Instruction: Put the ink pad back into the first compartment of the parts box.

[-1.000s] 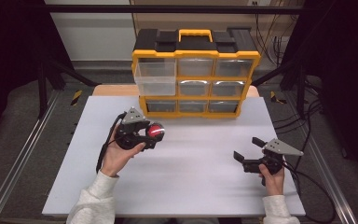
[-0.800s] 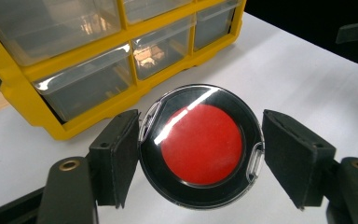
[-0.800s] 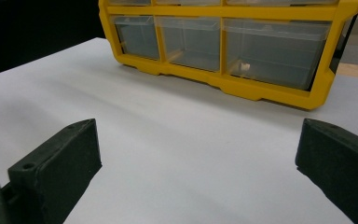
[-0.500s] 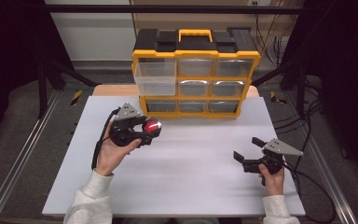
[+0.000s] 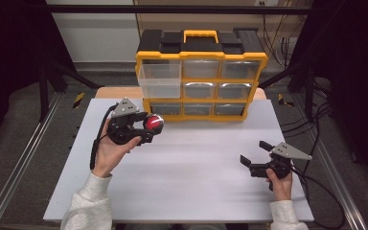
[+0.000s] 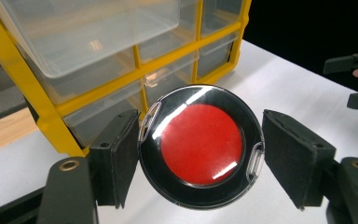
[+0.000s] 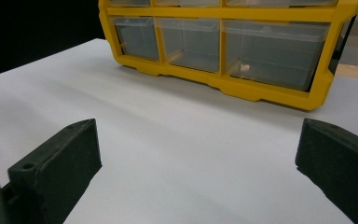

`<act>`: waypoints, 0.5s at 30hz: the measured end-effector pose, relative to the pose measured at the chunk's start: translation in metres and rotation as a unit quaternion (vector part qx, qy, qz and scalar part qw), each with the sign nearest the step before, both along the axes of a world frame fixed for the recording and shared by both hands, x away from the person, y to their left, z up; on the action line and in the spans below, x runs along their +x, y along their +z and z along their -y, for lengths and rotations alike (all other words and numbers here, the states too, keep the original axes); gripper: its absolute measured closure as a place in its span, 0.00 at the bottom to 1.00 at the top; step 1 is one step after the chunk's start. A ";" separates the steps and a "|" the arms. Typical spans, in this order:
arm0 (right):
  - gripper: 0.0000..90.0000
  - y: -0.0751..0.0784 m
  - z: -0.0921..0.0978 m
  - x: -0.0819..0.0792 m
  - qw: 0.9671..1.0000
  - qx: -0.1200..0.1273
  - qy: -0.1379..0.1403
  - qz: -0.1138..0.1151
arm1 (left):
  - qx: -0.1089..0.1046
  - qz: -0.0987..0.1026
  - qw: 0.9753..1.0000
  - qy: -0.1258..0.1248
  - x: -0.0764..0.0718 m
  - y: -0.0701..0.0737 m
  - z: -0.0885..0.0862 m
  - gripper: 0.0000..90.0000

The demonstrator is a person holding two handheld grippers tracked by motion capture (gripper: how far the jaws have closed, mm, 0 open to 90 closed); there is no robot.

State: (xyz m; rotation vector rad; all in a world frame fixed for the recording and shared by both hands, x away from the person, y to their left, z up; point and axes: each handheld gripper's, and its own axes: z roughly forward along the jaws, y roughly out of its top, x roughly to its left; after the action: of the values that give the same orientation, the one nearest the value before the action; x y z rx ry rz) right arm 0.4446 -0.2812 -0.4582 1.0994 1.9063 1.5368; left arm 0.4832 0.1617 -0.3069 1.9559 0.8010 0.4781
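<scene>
We hold the round red-faced case [image 6: 201,145] clamped between the jaws of our left gripper [image 5: 141,130], raised off the tabletop [image 5: 187,182] just in front of the yellow drawer cabinet [image 5: 201,76], whose top-left drawer [image 5: 160,79] stands pulled out (likely where the case is headed, which would explain the lift). Our right gripper [image 5: 255,158] rests low near the tabletop's right edge, jaws spread and empty, well apart from the cabinet, probably waiting clear of the left hand's path.

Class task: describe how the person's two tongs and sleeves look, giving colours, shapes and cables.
Both the left tongs and the right tongs are black, with two blocky, flat-faced jaws, a grey three-cornered plate on top and a black cable trailing behind. Brass-coloured screw holes show near the jaw bases. The sleeves are light grey with ribbed cuffs.
</scene>
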 end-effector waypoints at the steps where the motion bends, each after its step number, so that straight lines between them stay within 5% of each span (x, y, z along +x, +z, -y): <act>1: 0.00 0.000 0.000 0.000 1.000 0.000 0.000 0.001 | 0.000 0.001 1.000 0.001 0.000 0.002 0.000 0.33; 15: 0.00 0.000 0.000 0.000 1.000 0.000 0.000 0.000 | -0.005 0.015 1.000 0.005 0.003 0.029 -0.004 0.33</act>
State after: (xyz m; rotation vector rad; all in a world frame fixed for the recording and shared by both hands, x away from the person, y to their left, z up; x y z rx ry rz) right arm 0.4446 -0.2812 -0.4581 1.0994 1.9062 1.5379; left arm 0.4858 0.1657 -0.2776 1.9313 0.7932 0.5081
